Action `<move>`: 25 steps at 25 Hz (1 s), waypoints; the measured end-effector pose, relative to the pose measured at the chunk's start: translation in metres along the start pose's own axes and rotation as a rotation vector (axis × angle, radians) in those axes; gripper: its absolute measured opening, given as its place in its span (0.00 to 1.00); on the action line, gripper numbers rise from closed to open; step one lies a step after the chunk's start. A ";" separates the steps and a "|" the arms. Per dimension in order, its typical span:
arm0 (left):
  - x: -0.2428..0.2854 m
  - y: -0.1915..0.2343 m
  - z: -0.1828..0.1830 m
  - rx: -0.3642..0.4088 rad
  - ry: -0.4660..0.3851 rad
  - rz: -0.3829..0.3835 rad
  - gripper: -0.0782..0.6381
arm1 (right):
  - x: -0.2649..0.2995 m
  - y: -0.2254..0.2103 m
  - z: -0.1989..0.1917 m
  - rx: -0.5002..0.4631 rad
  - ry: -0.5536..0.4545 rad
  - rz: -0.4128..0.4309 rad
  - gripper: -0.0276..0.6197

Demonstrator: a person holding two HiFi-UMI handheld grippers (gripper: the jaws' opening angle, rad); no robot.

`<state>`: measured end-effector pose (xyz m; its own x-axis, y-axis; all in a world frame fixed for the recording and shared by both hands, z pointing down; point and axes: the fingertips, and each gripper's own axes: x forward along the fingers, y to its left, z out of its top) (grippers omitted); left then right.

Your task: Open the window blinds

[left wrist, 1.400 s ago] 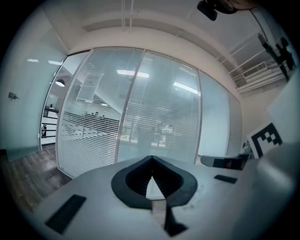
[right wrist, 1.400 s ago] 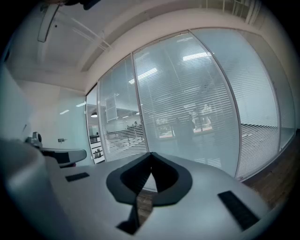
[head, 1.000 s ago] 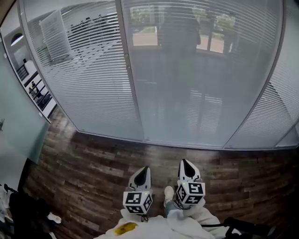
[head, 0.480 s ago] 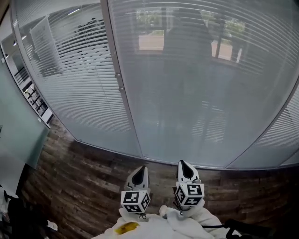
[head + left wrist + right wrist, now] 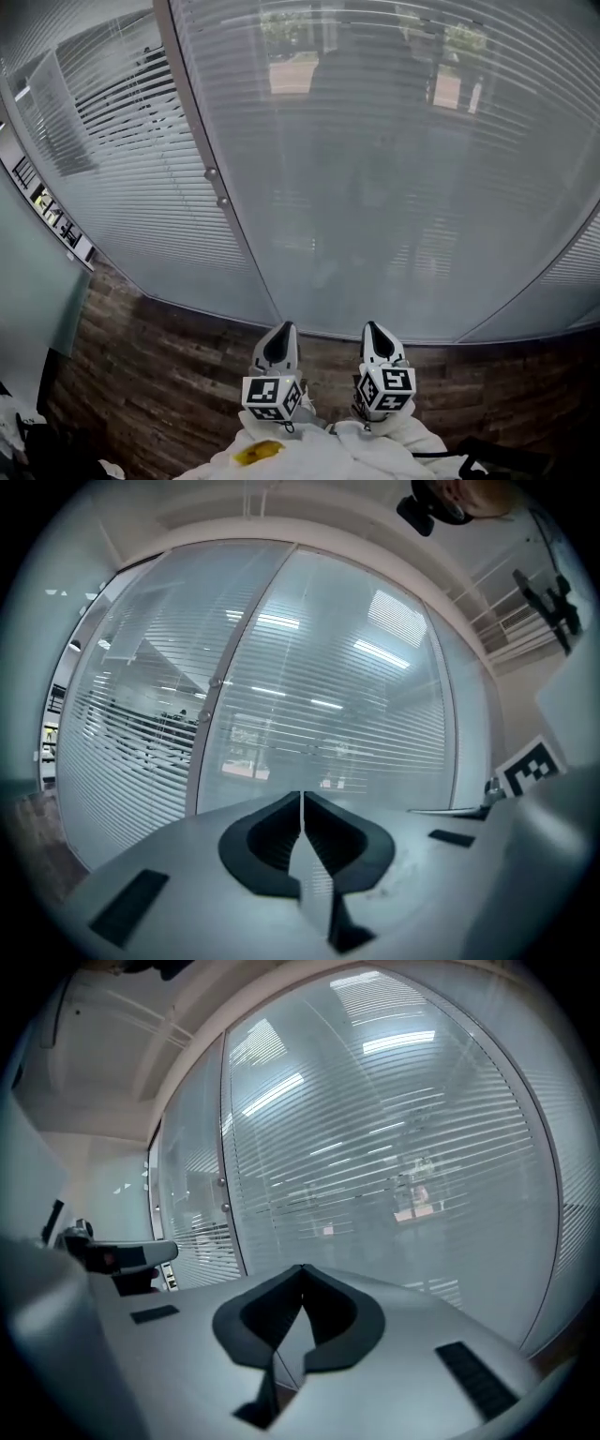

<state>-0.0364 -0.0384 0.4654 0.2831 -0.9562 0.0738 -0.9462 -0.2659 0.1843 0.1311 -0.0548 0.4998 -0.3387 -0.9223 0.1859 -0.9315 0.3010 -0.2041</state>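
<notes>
Risk: a gripper tip might knock the glass or slip off the small knobs (image 5: 211,173), which sat on the frame post up and to the left, well apart from both grippers.
Blinds (image 5: 403,178): slats closed behind the glass, directly ahead, above the wooden floor (image 5: 159,361).
Left gripper (image 5: 285,327): jaws together, empty, held low near the body.
Right gripper (image 5: 372,325): jaws together, empty, just beside the left, pointed at the glass.

I see a dark brown wood-plank floor (image 5: 141,375) across the lower part of my head view. At far left stands a pale green frosted glass panel (image 5: 33,291), just beside a narrow white shelf of small items (image 5: 52,217). A slim grey metal upright post (image 5: 192,141) carries two small round knobs (image 5: 212,173).
</notes>
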 end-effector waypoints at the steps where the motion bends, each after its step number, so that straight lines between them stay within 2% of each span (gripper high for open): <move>1: 0.013 0.006 0.002 0.000 -0.002 -0.008 0.11 | 0.013 -0.001 0.002 0.000 0.001 -0.006 0.06; 5: 0.060 0.033 0.006 0.000 -0.003 -0.039 0.11 | 0.067 0.002 0.010 0.004 -0.004 -0.020 0.06; 12: 0.129 0.099 0.030 0.013 -0.040 -0.059 0.11 | 0.163 0.042 0.032 -0.024 -0.065 0.031 0.06; 16: 0.158 0.120 0.043 0.012 -0.058 -0.064 0.11 | 0.192 0.053 0.048 -0.036 -0.101 0.054 0.06; 21: 0.182 0.127 0.034 -0.003 -0.036 -0.031 0.11 | 0.209 0.045 0.053 -0.074 -0.112 0.049 0.06; 23: 0.187 0.128 0.034 0.027 -0.039 0.024 0.11 | 0.213 0.037 0.055 -0.082 -0.108 0.046 0.06; 24: 0.188 0.129 0.040 0.075 -0.056 0.050 0.11 | 0.214 0.033 0.056 -0.081 -0.108 0.052 0.06; 25: 0.188 0.133 0.048 0.157 -0.079 0.080 0.11 | 0.214 0.030 0.058 -0.080 -0.109 0.057 0.06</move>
<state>-0.1162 -0.2591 0.4567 0.1987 -0.9801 0.0038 -0.9798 -0.1985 0.0255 0.0386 -0.2578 0.4780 -0.3793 -0.9226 0.0701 -0.9202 0.3681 -0.1333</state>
